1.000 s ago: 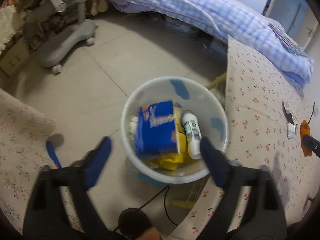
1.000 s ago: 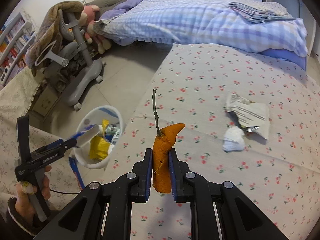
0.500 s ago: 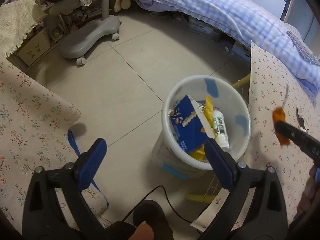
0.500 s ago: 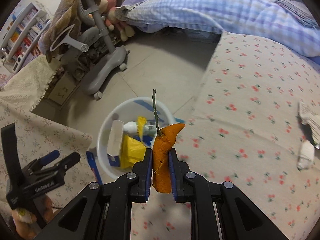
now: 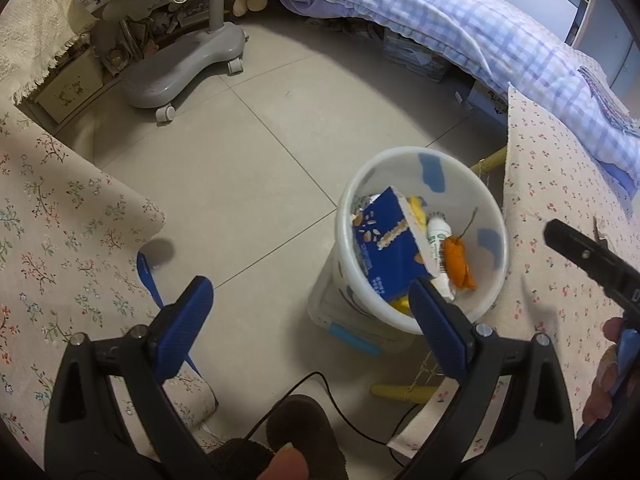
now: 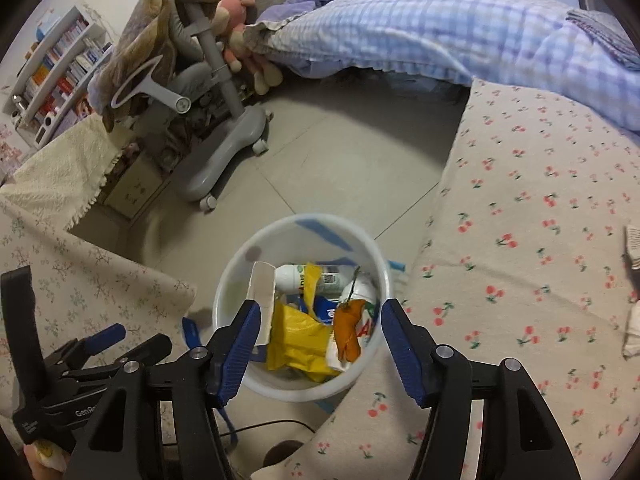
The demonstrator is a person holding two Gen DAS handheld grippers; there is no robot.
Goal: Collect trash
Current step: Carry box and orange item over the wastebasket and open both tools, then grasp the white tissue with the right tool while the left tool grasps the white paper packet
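Bedroom, grey tiled floor [image 5: 248,160]. Bed with blue checked quilt [image 6: 460,36] along the far side, grey wheeled chair base [image 5: 180,68] off to the left with a brown blanket [image 6: 160,20] thrown over its frame, bookshelf [image 6: 52,68] in the far left corner. Cherry-print tablecloth [image 6: 540,240] covers the table on the right; a leaf-print cloth [image 5: 60,240] covers the surface on the left.

White trash bucket [image 5: 404,320] sits on the floor between the two cloths, right at the table edge. Inside: blue carton [image 5: 384,248] tilted against the left wall, yellow wrapper [image 6: 296,340], white bottle [image 6: 296,276] lying on its side. Orange peel [image 6: 348,332] with thin green stem is in the bucket, on top of the other trash near the right wall; in the left wrist view it [image 5: 458,262] lies against the bottle.

Right gripper [image 6: 316,344] sits above the bucket, aimed down into it. Jaws are opening, blue pads apart, no contact with anything; the peel shows between them but lower down in the bucket, free of both pads.

Left gripper [image 5: 308,320] is just left of the bucket, over floor and bucket edge. Fingers [image 5: 184,320] spread wide, nothing held.

Crumpled white paper [image 6: 632,332] and a wrapper scrap [image 6: 634,248] lie on the tablecloth at the far right, well apart from the bucket. Black cable [image 5: 320,392] runs over the floor near the bucket.
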